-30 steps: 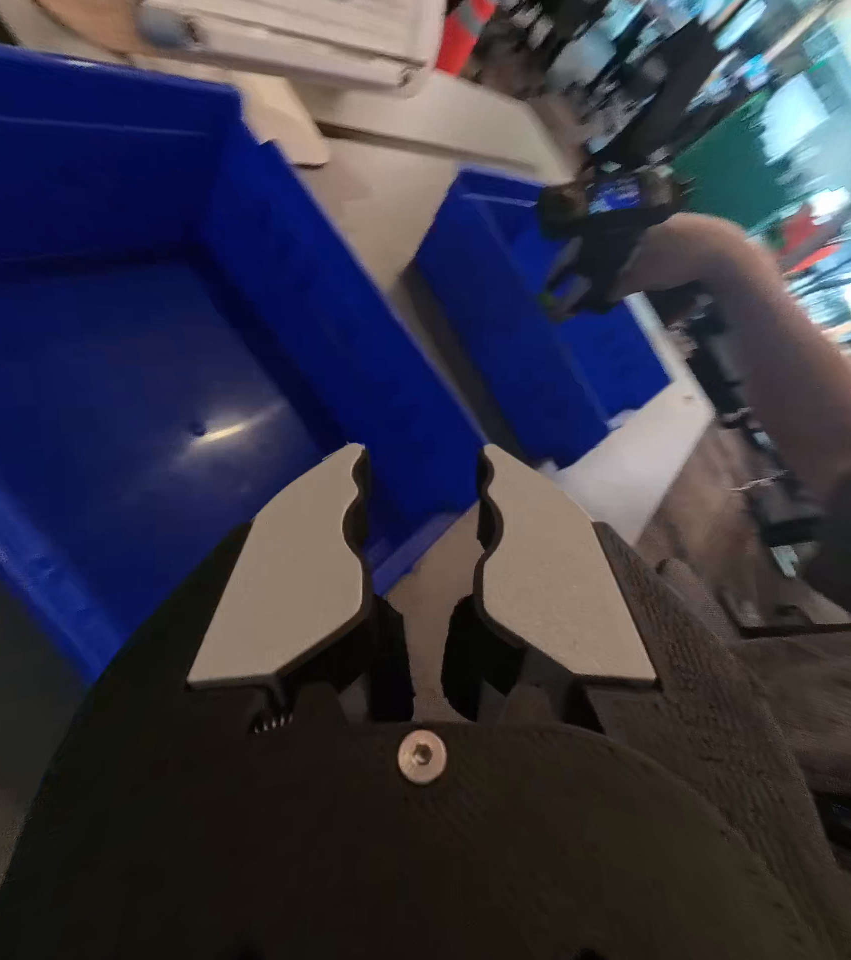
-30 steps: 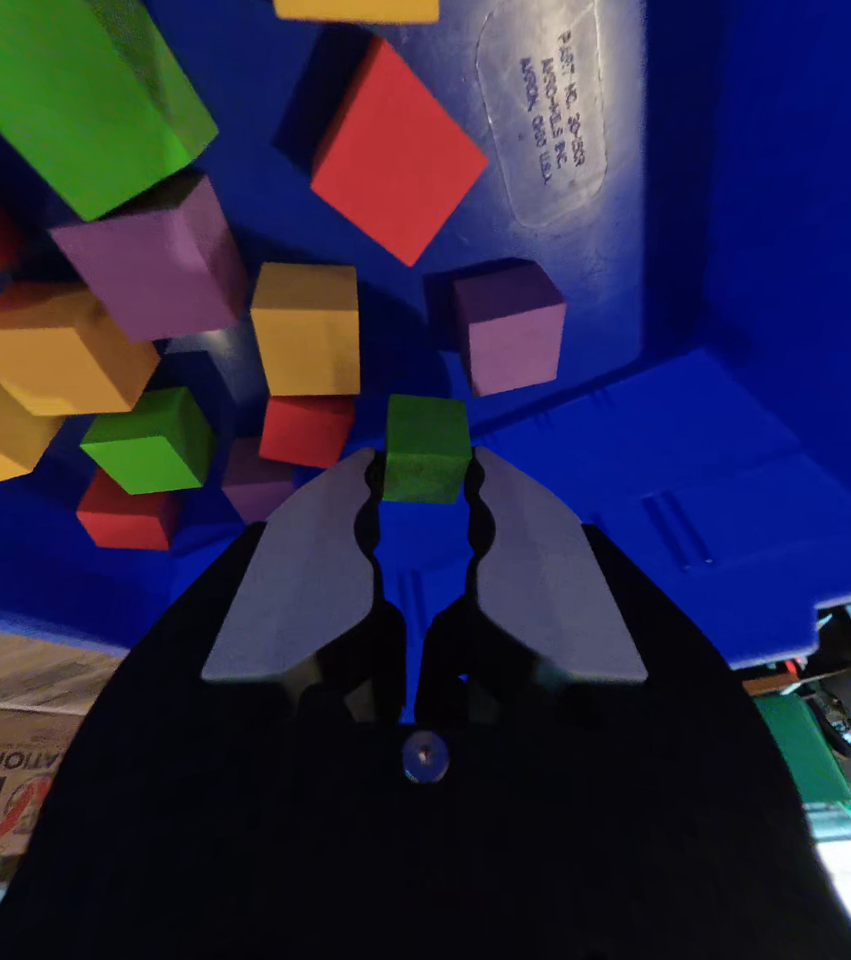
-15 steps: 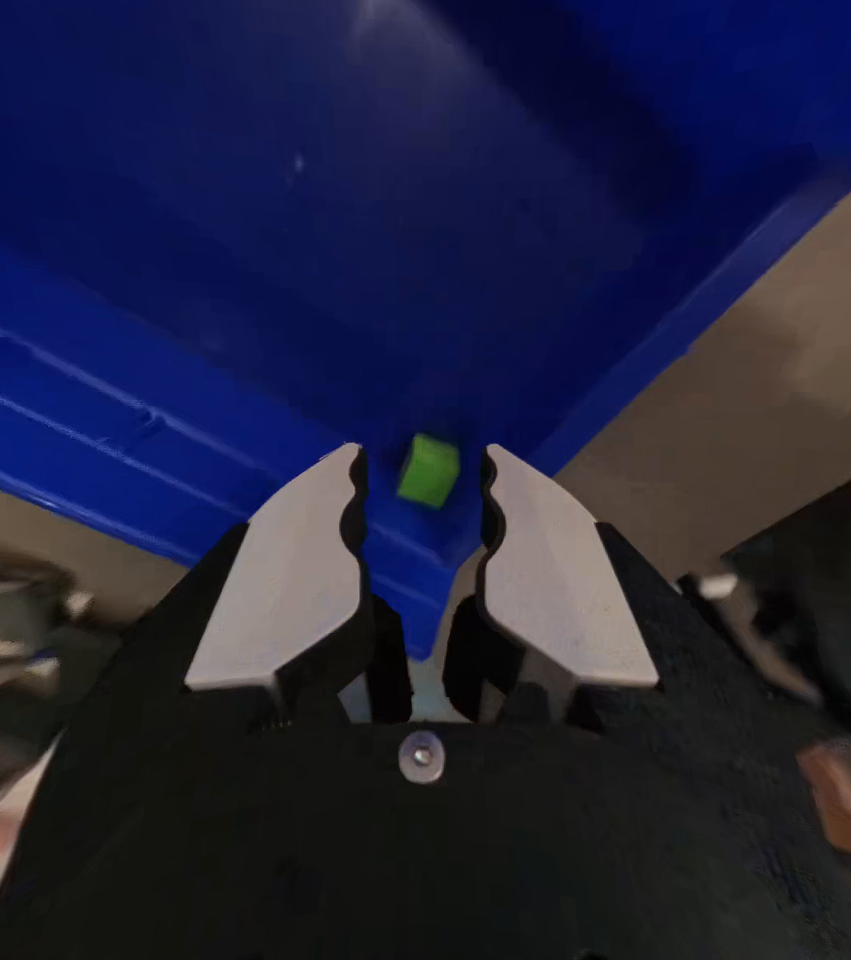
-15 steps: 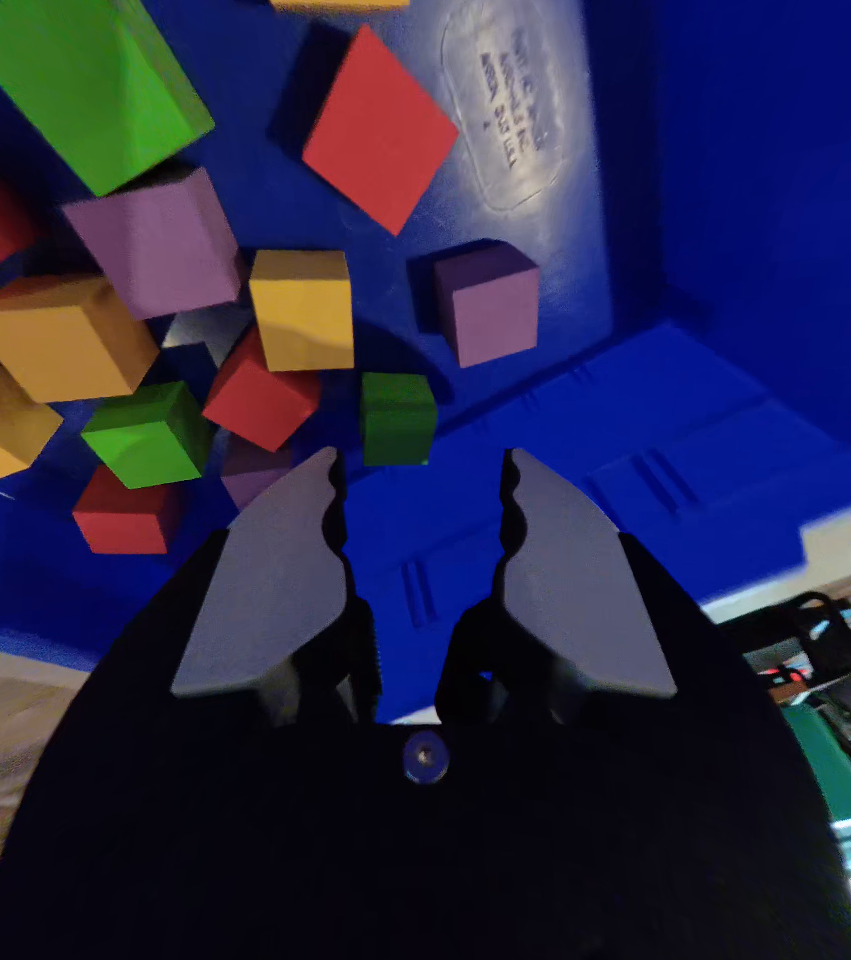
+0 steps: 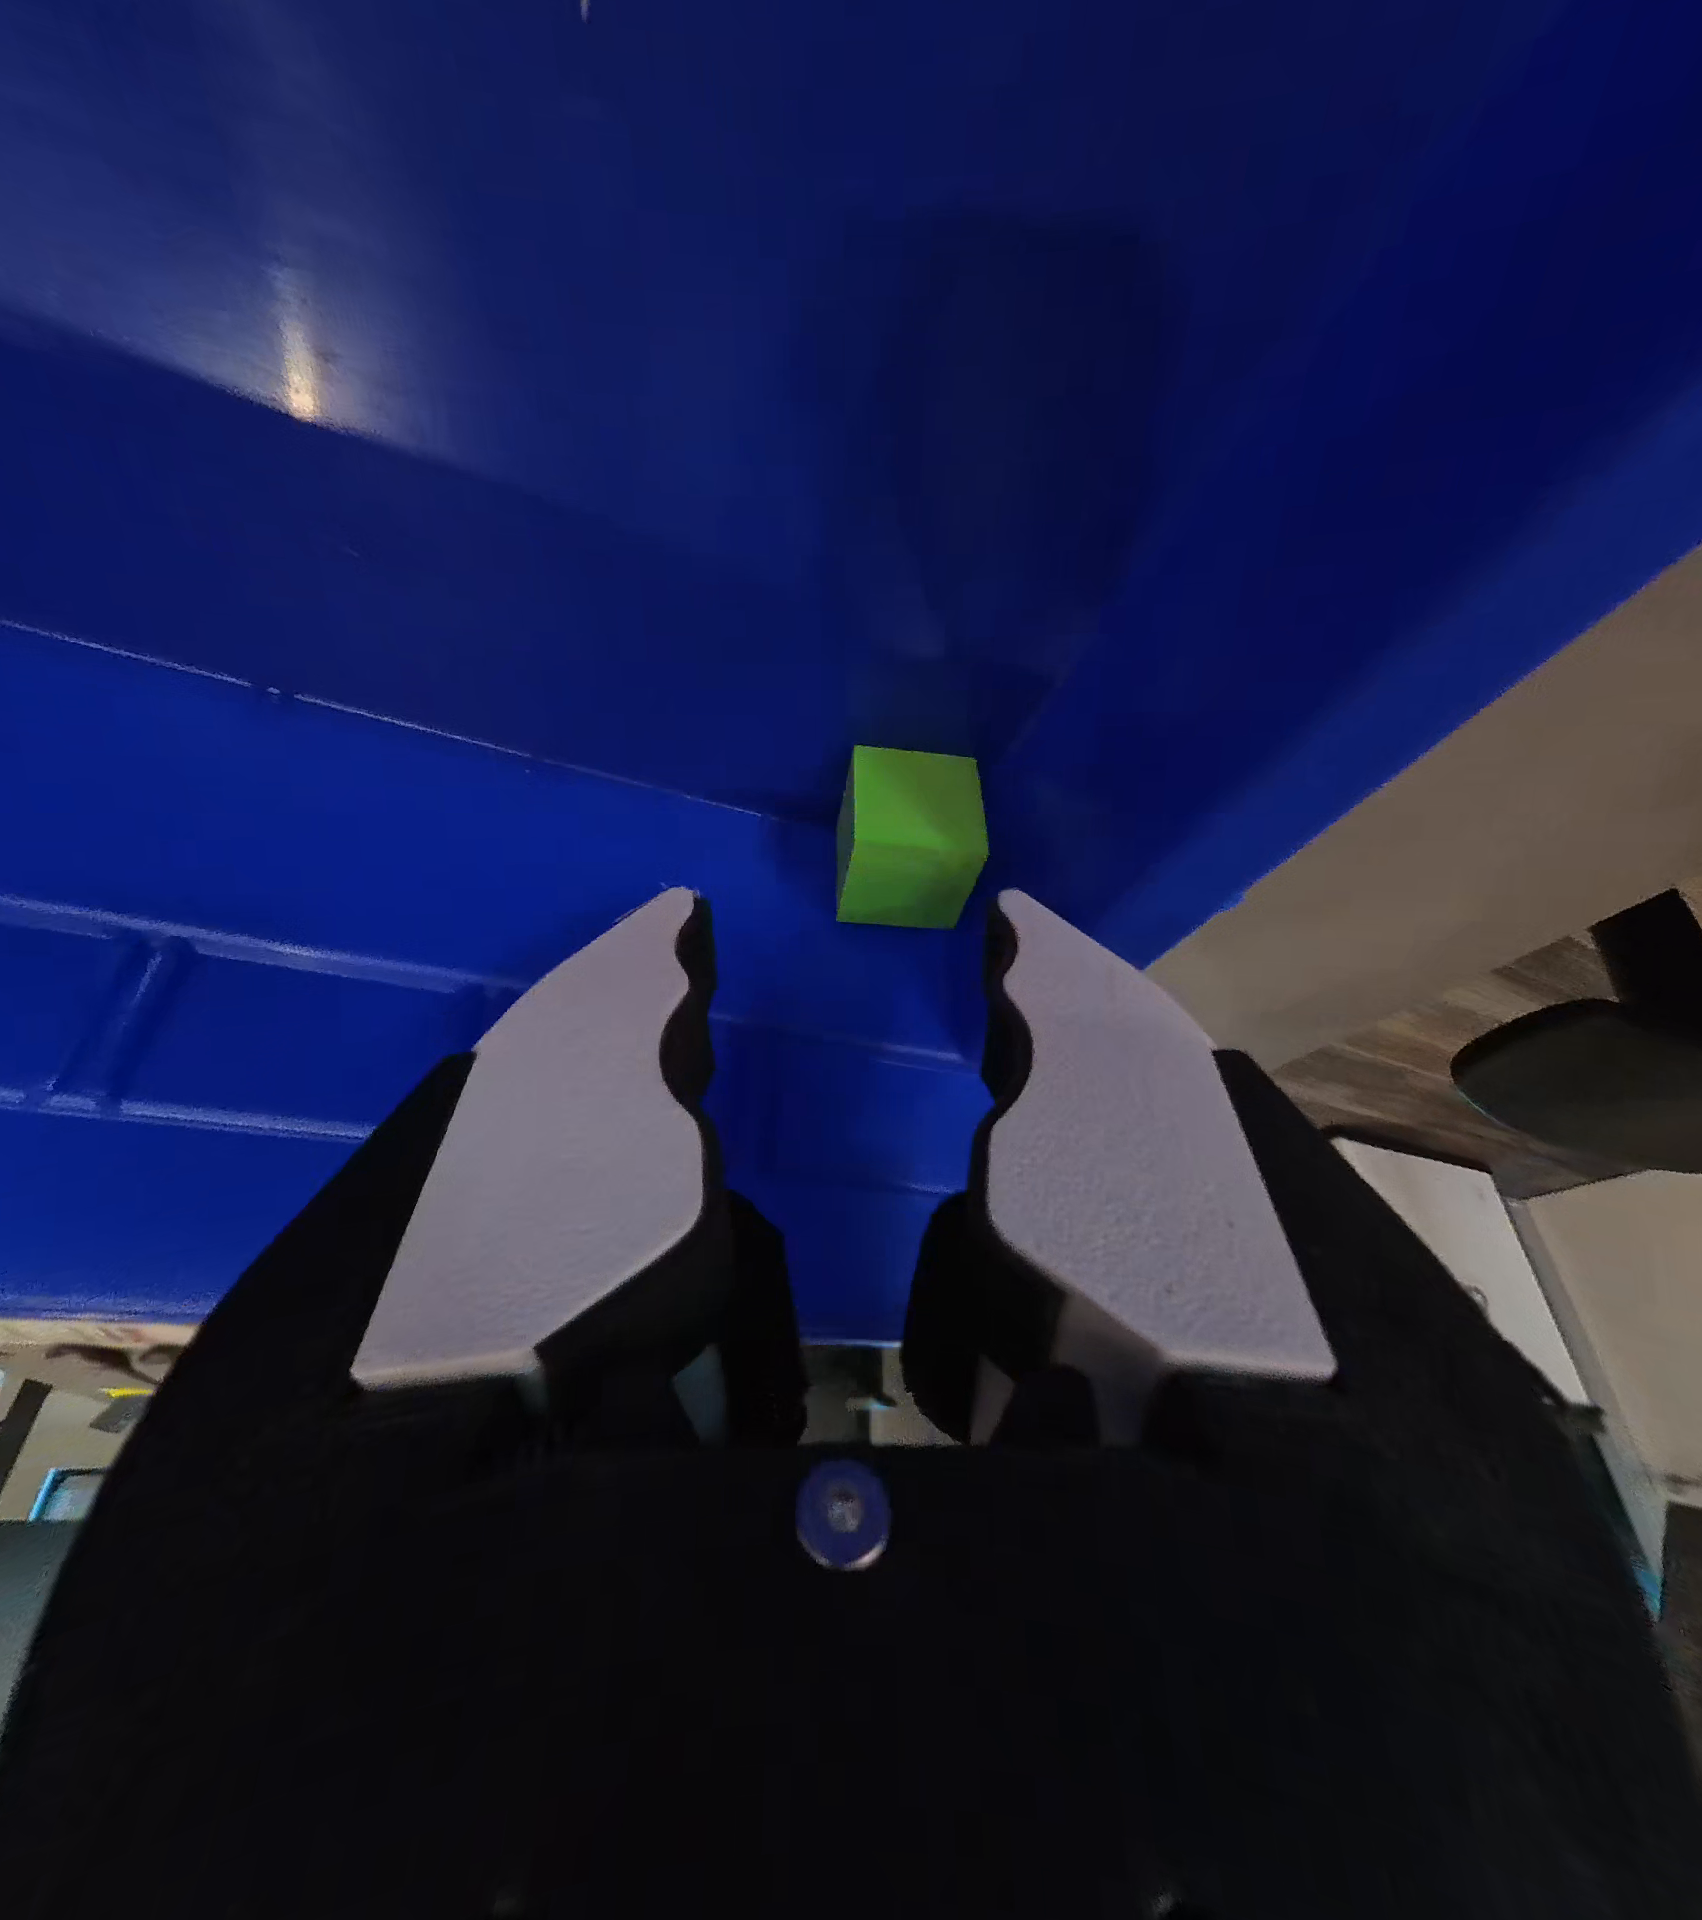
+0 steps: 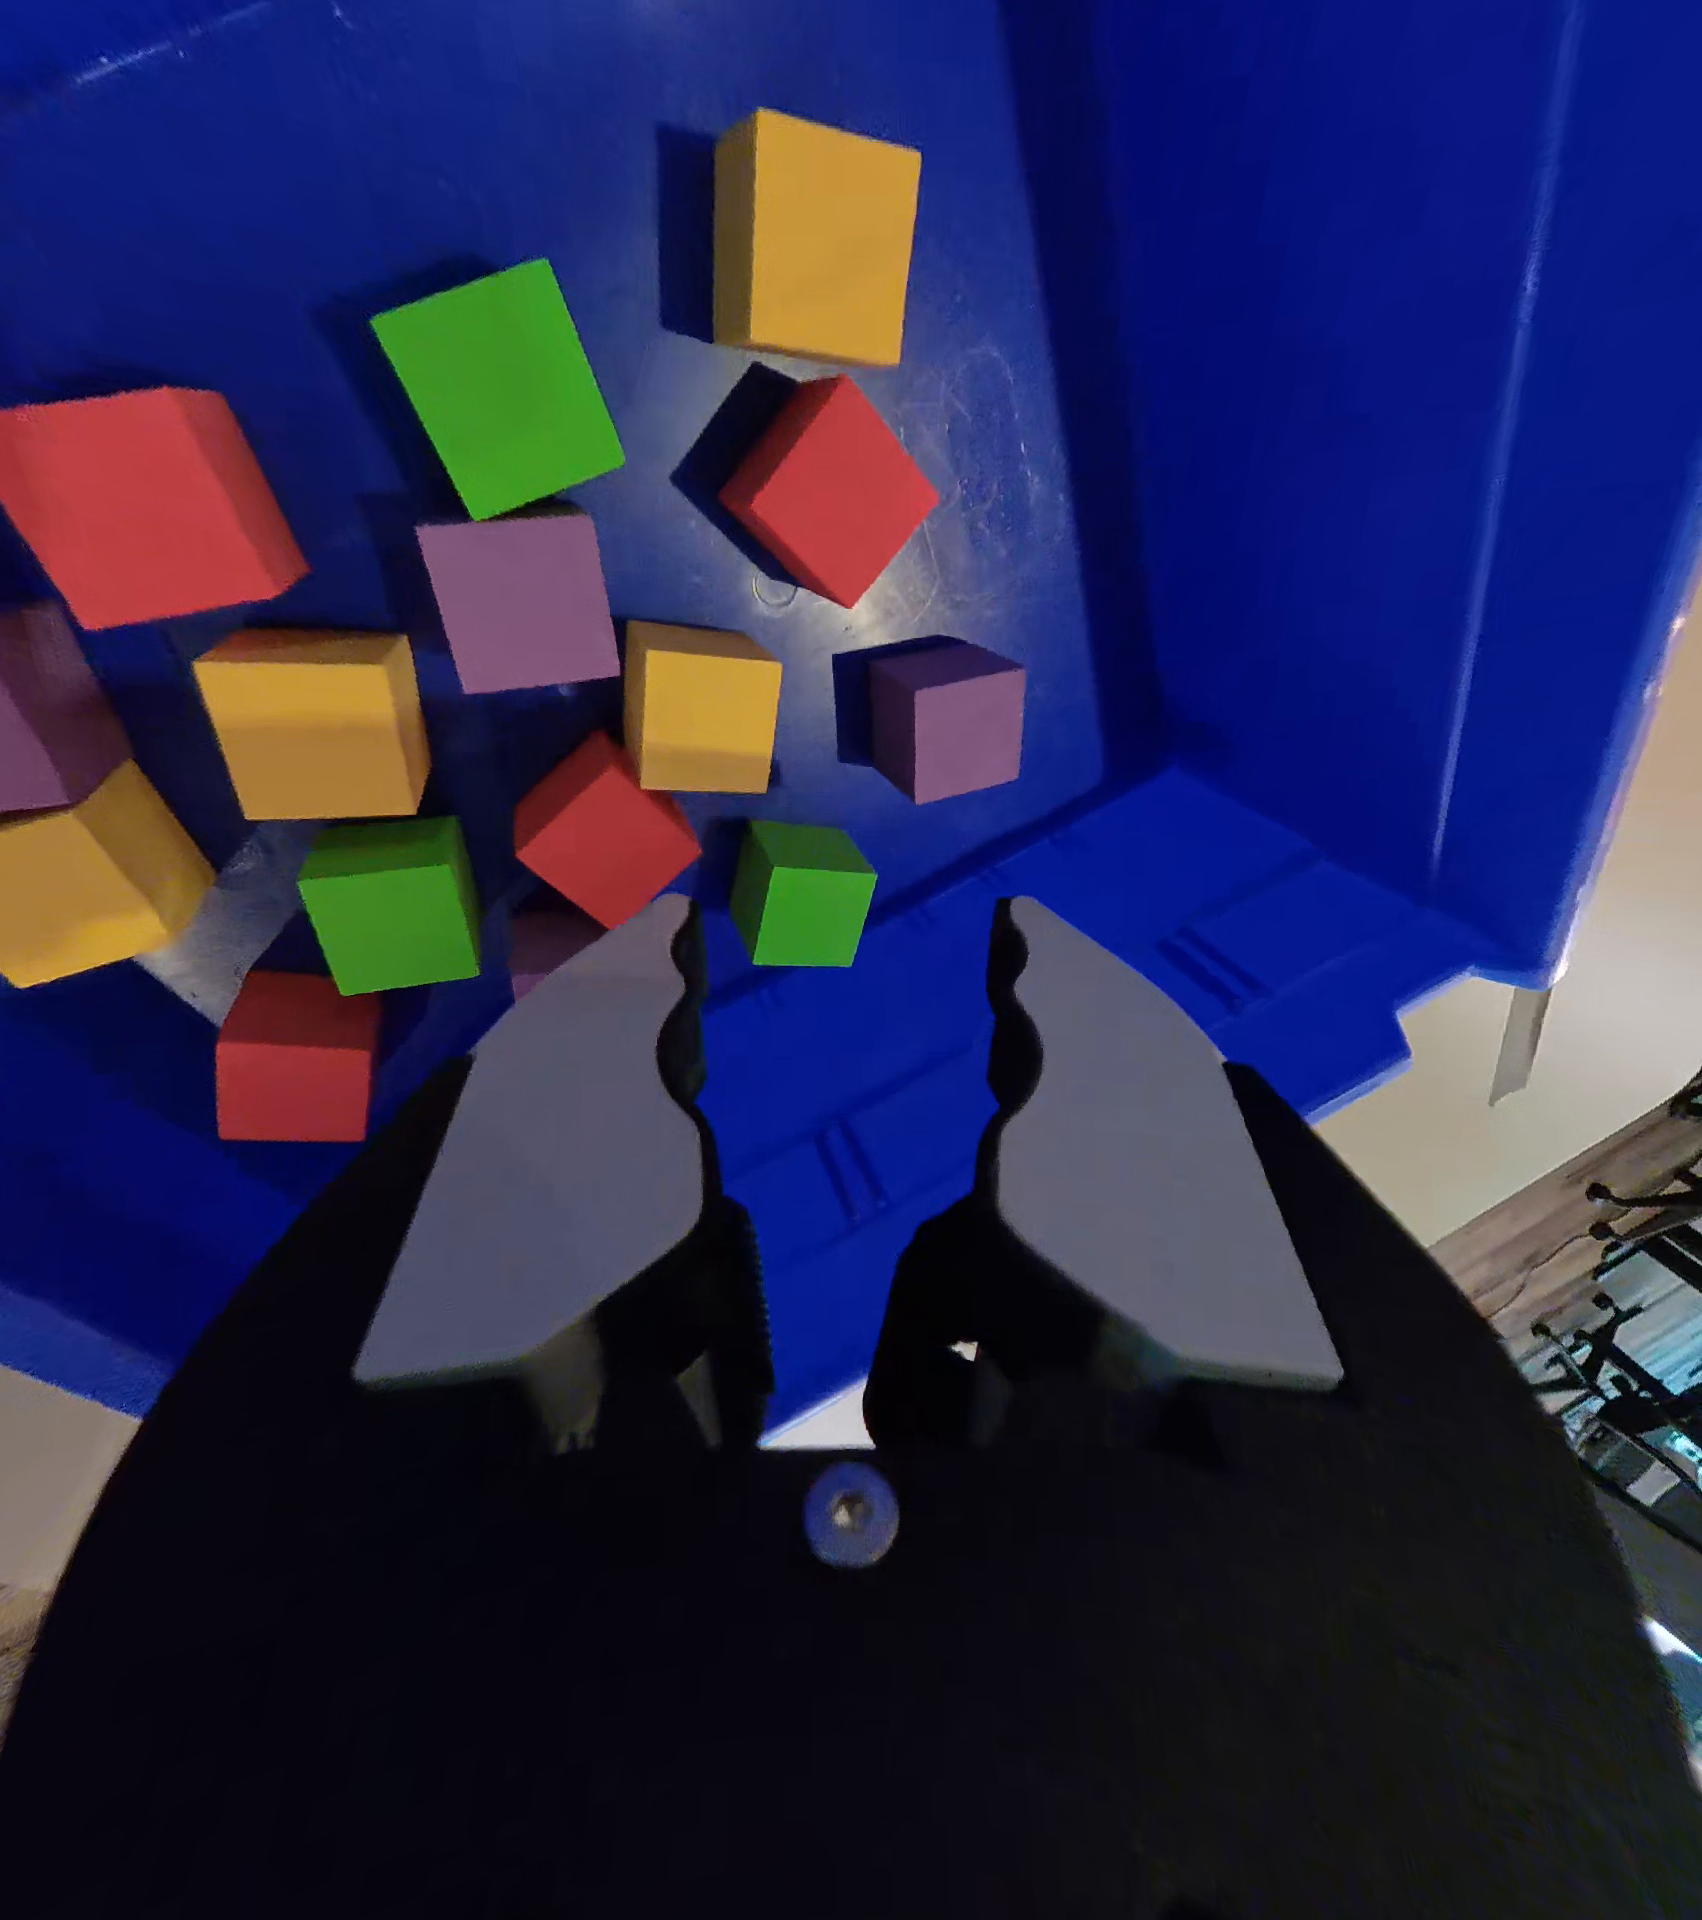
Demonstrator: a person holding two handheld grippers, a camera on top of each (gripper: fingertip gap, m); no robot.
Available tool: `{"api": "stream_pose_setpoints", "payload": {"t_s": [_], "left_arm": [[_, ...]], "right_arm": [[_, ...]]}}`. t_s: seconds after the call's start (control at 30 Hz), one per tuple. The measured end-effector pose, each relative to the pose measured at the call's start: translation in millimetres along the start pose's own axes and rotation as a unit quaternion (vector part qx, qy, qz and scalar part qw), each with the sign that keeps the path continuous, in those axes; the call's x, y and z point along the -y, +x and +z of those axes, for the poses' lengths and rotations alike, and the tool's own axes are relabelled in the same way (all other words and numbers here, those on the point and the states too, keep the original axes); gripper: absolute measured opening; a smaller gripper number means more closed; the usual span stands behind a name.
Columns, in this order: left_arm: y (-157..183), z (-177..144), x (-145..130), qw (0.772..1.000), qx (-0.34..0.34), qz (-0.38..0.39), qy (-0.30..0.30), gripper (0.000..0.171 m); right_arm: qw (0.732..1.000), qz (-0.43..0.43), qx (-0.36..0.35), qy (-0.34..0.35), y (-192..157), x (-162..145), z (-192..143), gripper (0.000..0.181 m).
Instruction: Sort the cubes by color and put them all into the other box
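In the left wrist view my left gripper (image 5: 842,914) is open over a blue bin (image 5: 411,520). A small green cube (image 5: 909,836) lies in the bin's near corner, just beyond the fingertips and untouched. In the right wrist view my right gripper (image 6: 845,920) is open and empty over another blue bin (image 6: 1294,416). A small green cube (image 6: 800,894) rests on that bin's floor just beyond the left fingertip, apart from the pads. Several red, yellow, purple and green cubes lie around it, among them a red cube (image 6: 603,826) and a purple cube (image 6: 946,717).
The bins stand on a pale table (image 5: 1449,790), whose edge shows at the right in both views (image 6: 1657,883). Beyond it are a wood floor with a dark chair base (image 5: 1636,1081) and office chairs (image 6: 1699,1278).
My right gripper opened, let go of the small green cube, and drew back; the cube now rests on the bin floor. My left gripper swung down into its bin toward the green cube and opened wider.
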State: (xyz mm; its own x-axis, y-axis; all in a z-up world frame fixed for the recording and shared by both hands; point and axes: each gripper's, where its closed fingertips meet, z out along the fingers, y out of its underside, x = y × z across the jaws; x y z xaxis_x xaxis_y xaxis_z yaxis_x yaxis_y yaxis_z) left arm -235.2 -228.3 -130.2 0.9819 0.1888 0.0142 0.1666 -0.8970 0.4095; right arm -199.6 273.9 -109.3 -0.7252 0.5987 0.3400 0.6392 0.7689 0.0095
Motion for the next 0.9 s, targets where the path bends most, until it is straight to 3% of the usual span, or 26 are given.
{"api": "stream_pose_setpoints", "payload": {"t_s": [0.3, 0.47, 0.7, 0.9], "left_arm": [[4, 11, -1, 0.999, -0.040, -0.031, -0.018, 0.049], [8, 10, -1, 0.998, -0.045, -0.030, -0.018, 0.038], [-11, 3, 8, 0.998, 0.001, -0.051, 0.028, 0.036], [-16, -16, 12, 0.994, -0.015, -0.073, 0.075, 0.040]], "right_arm": [[0.999, -0.010, -0.021, 0.026, 1, 10, -10, 0.051], [0.998, -0.016, -0.035, 0.044, -1, 15, -18, 0.051], [0.997, -0.021, -0.051, 0.046, -3, 16, -27, 0.051], [0.995, -0.015, -0.067, 0.065, -4, 14, -45, 0.051]]}}
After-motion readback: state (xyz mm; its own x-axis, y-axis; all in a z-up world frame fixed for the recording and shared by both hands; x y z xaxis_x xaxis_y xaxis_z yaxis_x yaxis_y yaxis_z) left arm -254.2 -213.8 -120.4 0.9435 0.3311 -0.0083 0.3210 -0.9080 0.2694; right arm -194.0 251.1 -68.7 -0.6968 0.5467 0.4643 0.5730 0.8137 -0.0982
